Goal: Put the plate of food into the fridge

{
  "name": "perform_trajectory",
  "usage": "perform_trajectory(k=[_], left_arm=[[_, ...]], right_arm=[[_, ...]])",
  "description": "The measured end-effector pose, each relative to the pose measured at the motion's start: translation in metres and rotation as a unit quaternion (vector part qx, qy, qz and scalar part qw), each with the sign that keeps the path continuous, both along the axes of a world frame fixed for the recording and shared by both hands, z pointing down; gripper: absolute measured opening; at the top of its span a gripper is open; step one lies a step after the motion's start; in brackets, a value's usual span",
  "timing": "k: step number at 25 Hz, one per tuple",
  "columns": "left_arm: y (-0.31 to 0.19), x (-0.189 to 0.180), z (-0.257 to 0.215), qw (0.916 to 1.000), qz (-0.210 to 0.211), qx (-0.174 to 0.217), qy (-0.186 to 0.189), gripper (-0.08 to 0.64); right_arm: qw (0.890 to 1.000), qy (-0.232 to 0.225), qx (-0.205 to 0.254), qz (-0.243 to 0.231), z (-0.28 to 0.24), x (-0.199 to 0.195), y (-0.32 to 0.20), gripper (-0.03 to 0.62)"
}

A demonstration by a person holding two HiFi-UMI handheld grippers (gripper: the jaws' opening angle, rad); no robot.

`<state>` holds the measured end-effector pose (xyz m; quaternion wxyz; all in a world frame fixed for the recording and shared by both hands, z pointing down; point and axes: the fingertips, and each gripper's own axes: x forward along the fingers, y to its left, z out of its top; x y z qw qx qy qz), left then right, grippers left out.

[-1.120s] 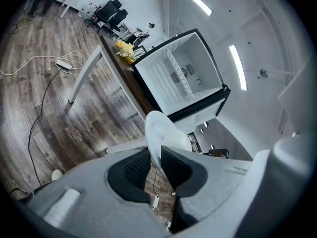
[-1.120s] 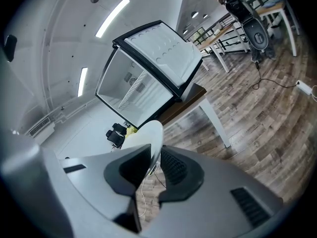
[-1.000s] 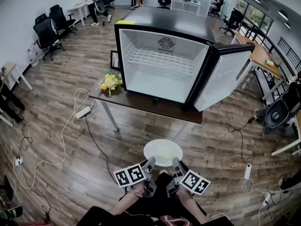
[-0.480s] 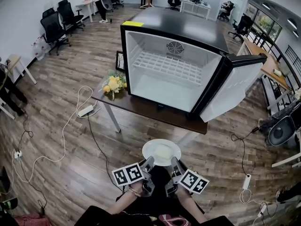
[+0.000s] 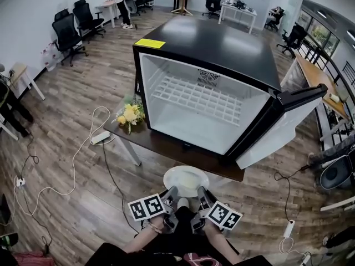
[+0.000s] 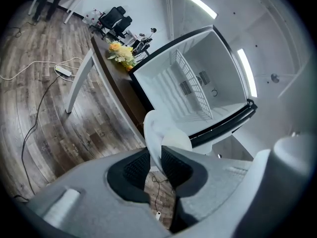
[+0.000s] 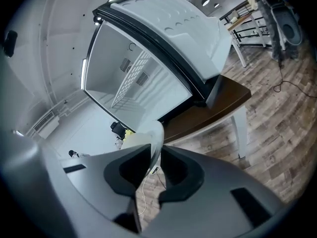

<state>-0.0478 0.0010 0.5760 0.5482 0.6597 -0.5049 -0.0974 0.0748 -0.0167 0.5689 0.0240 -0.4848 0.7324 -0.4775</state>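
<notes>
Now | left hand-held gripper (image 6: 156, 153): clamped on plate (image 6: 164, 131) rim | right hand-held gripper (image 7: 155, 153): seemingly clamped likewise

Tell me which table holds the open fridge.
The dark brown table nearest the plate, also bearing yellow flowers; the other desks stand farther off along the walls.

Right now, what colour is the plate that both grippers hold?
The plate is white; the head view shows it best.

One plate (image 5: 186, 179), one fridge (image 5: 222, 54), one table (image 5: 164, 145), one bunch of flowers (image 5: 128, 114)
</notes>
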Motion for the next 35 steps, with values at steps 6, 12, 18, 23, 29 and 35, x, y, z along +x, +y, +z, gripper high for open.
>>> perform_trajectory(k=[6,12,18,23,29,35], left_arm=[[-0.039,0.003,0.003,0.9999,-0.012,-0.003,-0.008,0.075],[-0.072,0.004,0.003,0.9993,-0.036,-0.004,-0.011,0.075],[-0.093,0.003,0.005,0.9979,-0.065,-0.006,-0.008,0.075],[-0.104,0.002,0.005,0.9970,-0.077,-0.007,-0.005,0.075],[-0.117,-0.003,0.002,0.9973,-0.073,-0.004,-0.006,0.075],[-0.141,-0.013,-0.003,0.9986,-0.052,-0.001,-0.008,0.075]], right_arm=[[1.000,0.002,-0.006,-0.018,0.003,0.002,-0.043,0.071],[0.999,-0.003,-0.007,-0.043,0.003,0.002,-0.082,0.071],[0.997,0.000,-0.007,-0.071,0.004,-0.001,-0.109,0.069],[0.997,-0.002,-0.007,-0.077,0.003,-0.002,-0.122,0.069],[0.998,-0.003,-0.008,-0.068,0.002,-0.007,-0.133,0.071],[0.999,-0.002,-0.008,-0.042,-0.002,-0.015,-0.151,0.071]])
